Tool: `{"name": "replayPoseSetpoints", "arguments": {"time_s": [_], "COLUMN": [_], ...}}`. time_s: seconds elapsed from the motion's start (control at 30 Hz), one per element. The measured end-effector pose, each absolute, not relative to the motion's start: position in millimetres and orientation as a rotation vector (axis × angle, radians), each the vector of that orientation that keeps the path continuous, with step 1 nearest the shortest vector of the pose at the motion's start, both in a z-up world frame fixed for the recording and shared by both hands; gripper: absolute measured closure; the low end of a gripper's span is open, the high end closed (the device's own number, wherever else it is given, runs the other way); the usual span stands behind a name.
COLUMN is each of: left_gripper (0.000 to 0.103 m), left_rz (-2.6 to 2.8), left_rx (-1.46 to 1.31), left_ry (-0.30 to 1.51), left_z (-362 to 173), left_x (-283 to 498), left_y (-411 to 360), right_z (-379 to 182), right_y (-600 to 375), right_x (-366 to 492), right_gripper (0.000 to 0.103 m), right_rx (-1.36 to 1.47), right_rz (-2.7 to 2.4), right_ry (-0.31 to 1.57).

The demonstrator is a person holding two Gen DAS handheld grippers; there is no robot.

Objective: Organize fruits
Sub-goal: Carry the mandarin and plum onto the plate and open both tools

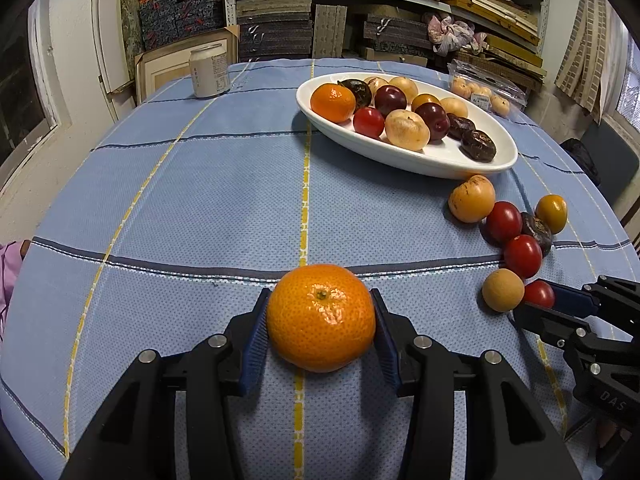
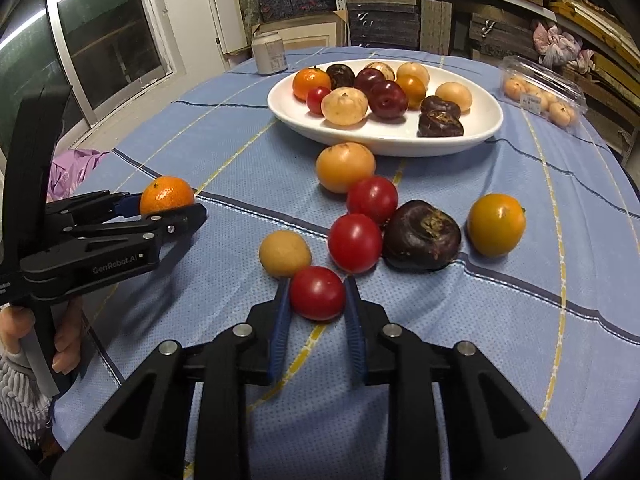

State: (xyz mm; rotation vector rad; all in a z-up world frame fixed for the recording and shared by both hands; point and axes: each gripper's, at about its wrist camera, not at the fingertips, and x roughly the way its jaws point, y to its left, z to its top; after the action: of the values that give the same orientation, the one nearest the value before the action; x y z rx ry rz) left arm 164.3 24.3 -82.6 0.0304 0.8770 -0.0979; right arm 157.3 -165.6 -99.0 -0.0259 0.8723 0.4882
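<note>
- Blue woven tablecloth (image 1: pixel 208 200) with yellow and dark stripes covers the round table that carries all the fruit.
- Left gripper (image 1: pixel 320 316), black with blue pads, pinches a round orange mandarin (image 1: pixel 321 317) from both sides; the mandarin sits low over the cloth on a yellow stripe, well apart from the dish.
- Right gripper (image 2: pixel 317 294), of the same black and blue make, has its pads pressed against a small red cherry tomato (image 2: pixel 317 293); nearest of the loose fruits, the tomato rests at the cloth between the two fingers.
- Just beside that tomato lie a small tan round fruit (image 2: pixel 285 253) on its left and a second red tomato (image 2: pixel 355 243) behind it.
- Farther back in the loose cluster sit a third red tomato (image 2: pixel 372 199), a dark brown wrinkled fruit (image 2: pixel 422 235), a yellow-orange round fruit (image 2: pixel 496 224) and a larger pale orange fruit (image 2: pixel 345 167), the last close to the dish's near rim.
- White oval ceramic dish (image 2: pixel 486 120) stands beyond the cluster and holds a mandarin, a red tomato, dark red plums, tan fruits and dark brown wrinkled ones.
- Clear plastic punnet (image 2: pixel 540 96) of tan fruits lies to the right of the dish; a white tin can (image 2: pixel 271 53) stands at the far left edge.
- Bare hand (image 2: pixel 24 340) with a grey sleeve grips the left tool's handle.
</note>
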Motion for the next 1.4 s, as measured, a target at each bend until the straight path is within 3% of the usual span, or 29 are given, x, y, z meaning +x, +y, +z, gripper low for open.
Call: {"name": "replayPoseSetpoints", "arguments": {"time_s": [0.47,0.77,1.07,1.17,1.2,1.27,1.4], "left_gripper": [0.055,0.055,0.055,0.055,0.054,0.053,0.045], "left_rz": [-0.177,-0.165,-0.155,-0.171,-0.172,-0.167,-0.162], "left_rx": [-0.012,-0.008,-0.016,-0.041,-0.042,-0.044,-0.056], "left_ry": [0.814,0.728,0.804,0.808,0.805,0.790,0.771], "left_z": [-55.5,-11.5,-44.3,-49.0,-48.4,-45.8,-41.7], "left_x": [165.8,242.8,288.4,292.5,292.4,291.5,285.8], "left_y": [14.8,-23.4,-27.0,-21.8,-21.9,-20.0,-16.0], "right_z": [-78.6,-0.5,-52.8,-60.7,-61.7,-61.3,-50.6], "right_y": [-198.1,-222.2,-193.3,-193.9,-194.8,-197.7,-207.3], "right_x": [137.1,208.0,283.0,284.1,284.5,282.0,273.3], "right_gripper": [0.077,0.077,0.077,0.072,0.062,0.054,0.053], "right_rx": [0.153,0.225,0.253,0.275,0.285,0.296,0.309], "right_rz": [0.529,0.472,0.482,0.486,0.493,0.498,0.494], "right_ry": [0.820,0.690,0.857,0.857,0.859,0.850,0.800]}}
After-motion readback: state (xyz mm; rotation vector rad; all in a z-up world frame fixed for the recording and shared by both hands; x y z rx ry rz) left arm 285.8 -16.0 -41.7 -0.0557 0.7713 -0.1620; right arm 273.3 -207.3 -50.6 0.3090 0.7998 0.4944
